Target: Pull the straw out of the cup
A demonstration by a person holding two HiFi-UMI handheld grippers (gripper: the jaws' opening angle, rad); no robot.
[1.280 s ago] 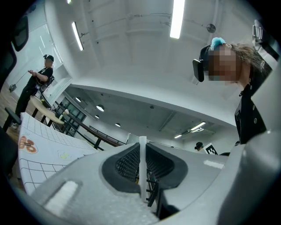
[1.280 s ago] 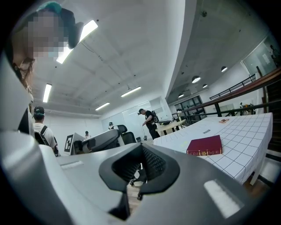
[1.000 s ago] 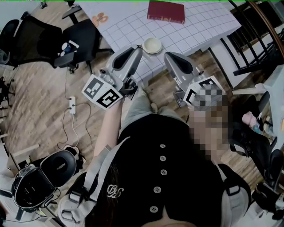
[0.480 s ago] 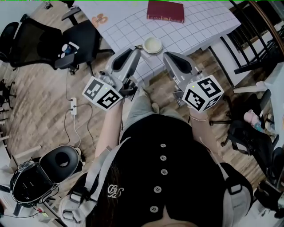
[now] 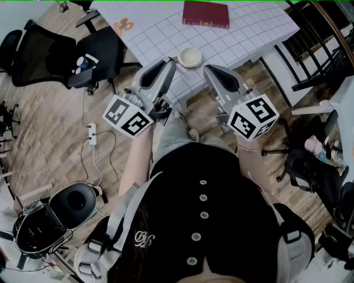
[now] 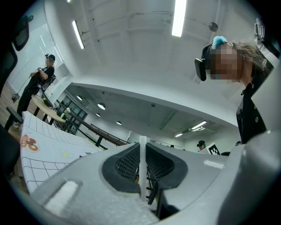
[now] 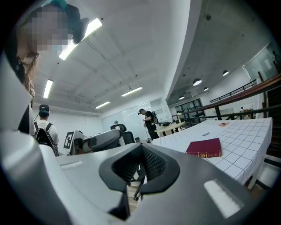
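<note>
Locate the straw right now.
In the left gripper view the straw stands pinched in the left gripper; in the head view that gripper's tip shows just left of the cup at the near edge of the table.

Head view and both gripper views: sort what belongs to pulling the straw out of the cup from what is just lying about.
Job: straw, pinched in the left claw; cup.
Lying about: red book; orange scissors; office chair.

open-plan office or lab: office chairs point(image 5: 102, 52), grid-covered tables point(image 5: 249, 33), strip ceiling lights point(image 6: 178, 17).
</note>
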